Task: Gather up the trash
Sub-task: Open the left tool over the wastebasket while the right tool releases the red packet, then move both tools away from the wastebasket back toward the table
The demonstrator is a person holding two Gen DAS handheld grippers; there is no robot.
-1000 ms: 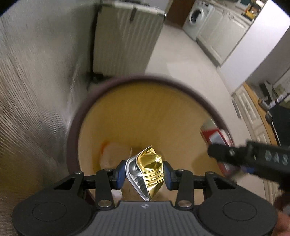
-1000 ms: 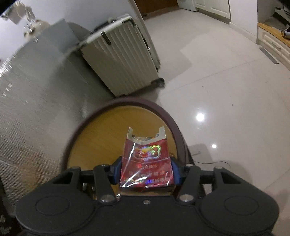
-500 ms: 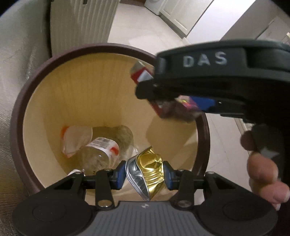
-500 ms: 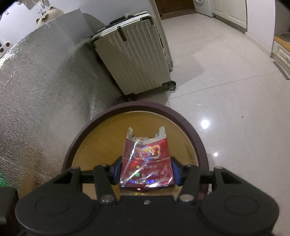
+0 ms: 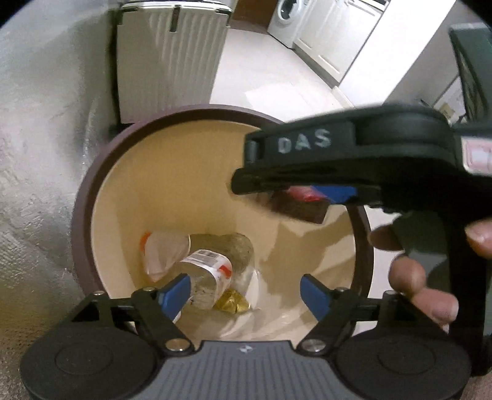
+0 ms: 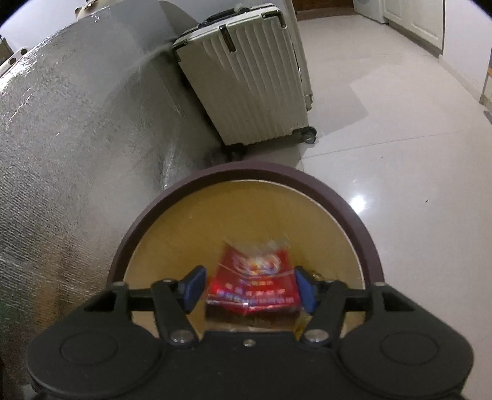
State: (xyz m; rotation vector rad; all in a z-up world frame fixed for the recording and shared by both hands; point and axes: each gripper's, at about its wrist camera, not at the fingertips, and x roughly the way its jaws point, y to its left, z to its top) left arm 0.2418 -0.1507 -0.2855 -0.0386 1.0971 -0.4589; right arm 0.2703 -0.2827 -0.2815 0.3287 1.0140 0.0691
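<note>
My left gripper hangs over the round bin, its jaws opening, nothing between the blue pads. A crumpled gold wrapper lies at the bin's bottom beside a clear plastic bottle. My right gripper is above the same bin, jaws opening. The red foil packet sits blurred between its pads with a gap on the left side. In the left wrist view that packet shows under the right gripper's black body, held by a person's hand.
A ribbed cream suitcase stands just behind the bin, against a silver quilted cover on the left. Glossy tiled floor spreads to the right. A washing machine and white cabinets are far back.
The left jaws have spread and the gold wrapper has dropped into the bin. The right jaws have widened and the red packet has slipped lower, now blurred. The right gripper has moved further over the bin.
</note>
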